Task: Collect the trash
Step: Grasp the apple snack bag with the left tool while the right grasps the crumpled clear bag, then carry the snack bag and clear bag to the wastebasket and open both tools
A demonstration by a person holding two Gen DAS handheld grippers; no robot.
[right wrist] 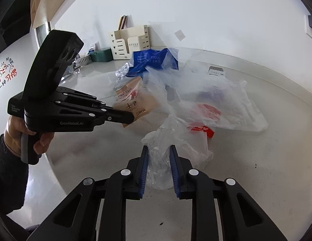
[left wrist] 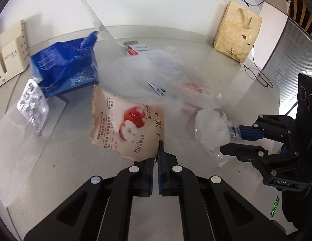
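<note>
Left tool (left wrist: 156,156): clamped on the near edge of the apple snack packet (left wrist: 123,124), held lifted over the worktop (left wrist: 65,160). Right tool (right wrist: 158,160): closed on the bunched mouth of the clear plastic bag (right wrist: 206,100), which sprawls to the right. Blue wrapper (left wrist: 65,68) and foil pill sheet (left wrist: 32,108) lie far left. Risks: thin edge grip may let the packet slip; the limp bag's mouth may collapse, so the packet misses.

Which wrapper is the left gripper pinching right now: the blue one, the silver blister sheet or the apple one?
The apple snack pouch: the left gripper is shut on its lower corner. The blue bag and silver blister sheet lie untouched farther left.
</note>
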